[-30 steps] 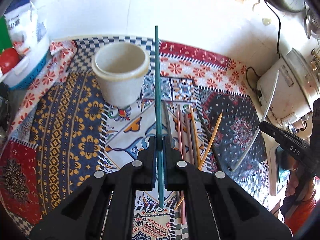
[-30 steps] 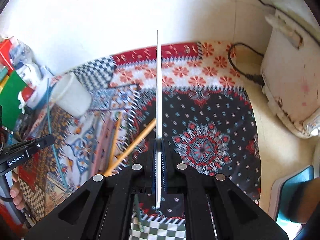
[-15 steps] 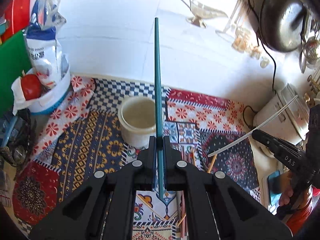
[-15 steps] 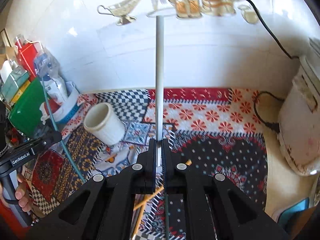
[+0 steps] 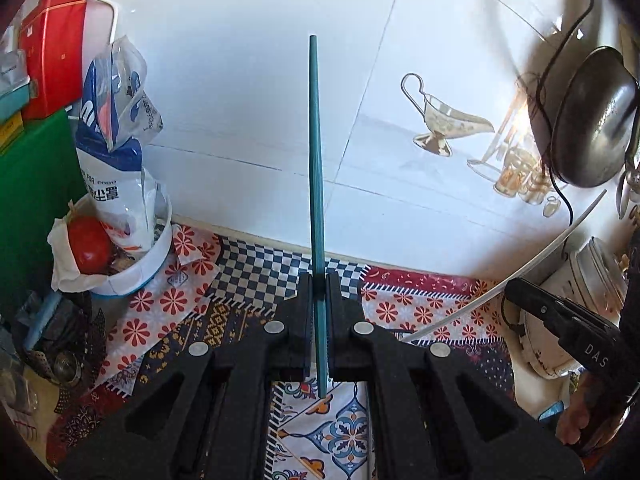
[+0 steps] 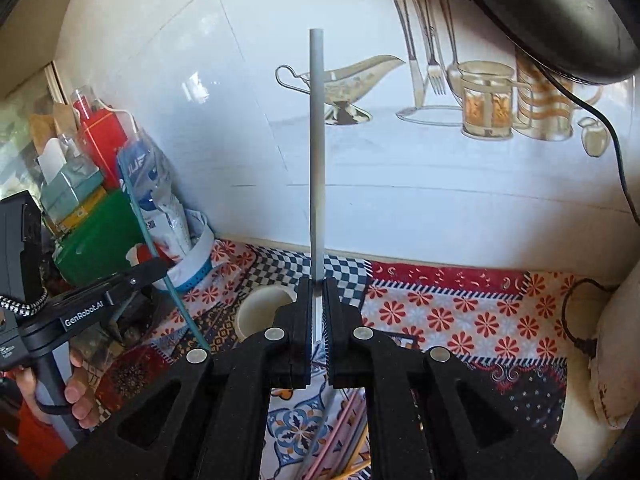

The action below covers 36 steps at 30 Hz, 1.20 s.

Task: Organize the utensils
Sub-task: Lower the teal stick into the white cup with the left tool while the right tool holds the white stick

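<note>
2 tools are raised above the desk, each clamped on a single chopstick. The left tool (image 5: 319,284) grips a teal chopstick (image 5: 315,160) near its lower end, so the stick stands nearly upright against the white tiled wall (image 5: 248,100). The right tool (image 6: 317,286) pinches a white chopstick (image 6: 317,140) the same way, its shaft rising straight in front of the painted tile with a gravy boat (image 6: 348,80). From the right wrist view, a white cup (image 6: 256,308) sits on the patterned cloth (image 6: 460,312) just left of the right tool's fingers, and loose pink and yellow chopsticks (image 6: 340,440) lie on the cloth below them. A bowl holding a tomato (image 5: 89,245) and a blue-and-white bag (image 5: 116,148) stands at the desk's left edge.
</note>
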{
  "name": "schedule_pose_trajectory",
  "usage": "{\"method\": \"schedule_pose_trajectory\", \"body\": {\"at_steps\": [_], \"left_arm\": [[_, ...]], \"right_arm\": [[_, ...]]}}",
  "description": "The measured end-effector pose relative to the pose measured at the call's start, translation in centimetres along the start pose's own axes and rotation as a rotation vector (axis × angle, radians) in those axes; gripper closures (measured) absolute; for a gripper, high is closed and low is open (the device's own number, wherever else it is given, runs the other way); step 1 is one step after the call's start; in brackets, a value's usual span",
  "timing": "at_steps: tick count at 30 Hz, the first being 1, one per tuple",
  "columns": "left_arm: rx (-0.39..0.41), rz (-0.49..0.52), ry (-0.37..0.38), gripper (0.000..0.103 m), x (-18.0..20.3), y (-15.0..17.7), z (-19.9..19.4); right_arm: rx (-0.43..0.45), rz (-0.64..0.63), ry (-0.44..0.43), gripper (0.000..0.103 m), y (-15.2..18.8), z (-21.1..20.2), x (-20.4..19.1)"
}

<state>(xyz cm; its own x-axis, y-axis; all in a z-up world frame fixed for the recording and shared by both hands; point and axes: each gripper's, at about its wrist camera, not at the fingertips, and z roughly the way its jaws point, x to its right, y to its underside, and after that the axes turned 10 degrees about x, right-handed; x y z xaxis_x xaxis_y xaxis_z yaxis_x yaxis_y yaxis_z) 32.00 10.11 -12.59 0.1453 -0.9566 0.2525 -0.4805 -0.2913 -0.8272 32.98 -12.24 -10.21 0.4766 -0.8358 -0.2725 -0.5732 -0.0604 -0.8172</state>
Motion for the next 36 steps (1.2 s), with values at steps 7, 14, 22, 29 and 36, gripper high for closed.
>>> {"method": "schedule_pose_trajectory", "body": {"at_steps": [7,14,22,29,36], "left_arm": [[0.018,-0.018,-0.027,0.099,-0.7,-1.4,3.1],[-0.03,-0.021,-0.057,0.099,-1.4,-0.5,7.0],[-0.1,-0.018,-0.068,0.099,-2.0,1.8,9.9],[-0.14,0.012,-0.072,0.099,-1.8,3.3,11.4],[-0.16,0.057,-0.08,0.099,-1.5,4.1,12.1]], "right_arm": [[0.007,-0.025,-0.072,0.101,-1.1,2.2,-1.7],[-0.048,-0.034,-0.093,0.101,-0.2,5.3,-1.7],[-0.238,0.018,0.022,0.099,3.4,10.0,2.7],[-0.401,0.173,0.093,0.069,8.1,13.9,7.4],[-0.453,0.184,0.12,0.071,9.8,17.6,7.0]]}}
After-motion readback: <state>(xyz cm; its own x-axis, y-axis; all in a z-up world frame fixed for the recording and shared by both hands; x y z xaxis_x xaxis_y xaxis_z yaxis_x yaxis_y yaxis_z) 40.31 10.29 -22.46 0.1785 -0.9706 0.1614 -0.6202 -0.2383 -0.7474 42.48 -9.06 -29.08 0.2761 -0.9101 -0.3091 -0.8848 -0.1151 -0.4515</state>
